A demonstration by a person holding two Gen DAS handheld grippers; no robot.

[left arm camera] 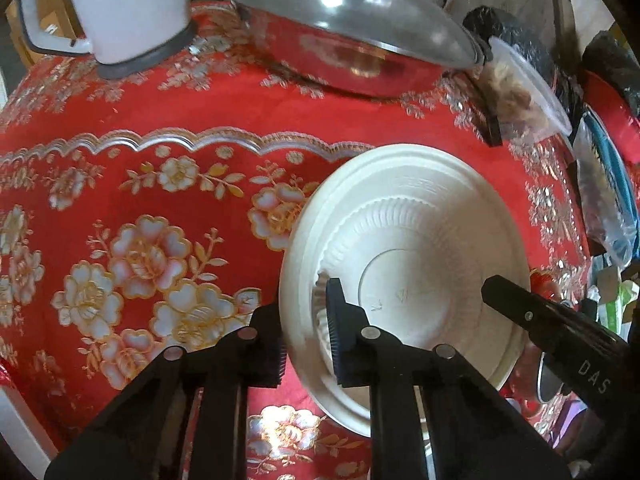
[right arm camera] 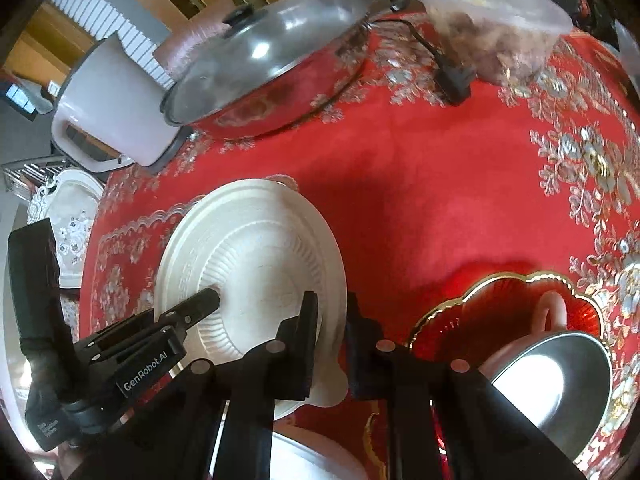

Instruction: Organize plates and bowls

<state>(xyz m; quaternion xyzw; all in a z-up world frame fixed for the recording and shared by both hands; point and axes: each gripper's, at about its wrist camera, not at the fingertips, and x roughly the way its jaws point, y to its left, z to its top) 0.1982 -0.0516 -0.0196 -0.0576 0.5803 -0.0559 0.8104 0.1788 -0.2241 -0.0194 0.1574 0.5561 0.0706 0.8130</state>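
A white ribbed disposable plate (left arm camera: 416, 240) hangs tilted just above the red flowered tablecloth (left arm camera: 160, 120). My left gripper (left arm camera: 304, 316) is shut on its left rim, one finger on the plate's face and one outside the edge. My right gripper (right arm camera: 331, 304) is shut on the opposite rim of the same plate (right arm camera: 256, 256). One of the right gripper's fingers (left arm camera: 508, 300) shows over the plate's right edge in the left wrist view. The left gripper's fingertip (right arm camera: 206, 302) rests on the plate in the right wrist view.
A lidded steel wok (left arm camera: 348, 32) and a white rice cooker (left arm camera: 128, 8) stand at the back, beside a clear food tub (right arm camera: 492, 28) and a black plug (right arm camera: 452, 80). At the right, a red gold-rimmed plate (right arm camera: 500, 300) carries a pink mug (right arm camera: 554, 312) and a steel bowl (right arm camera: 560, 384). Another white dish (right arm camera: 316, 460) lies below.
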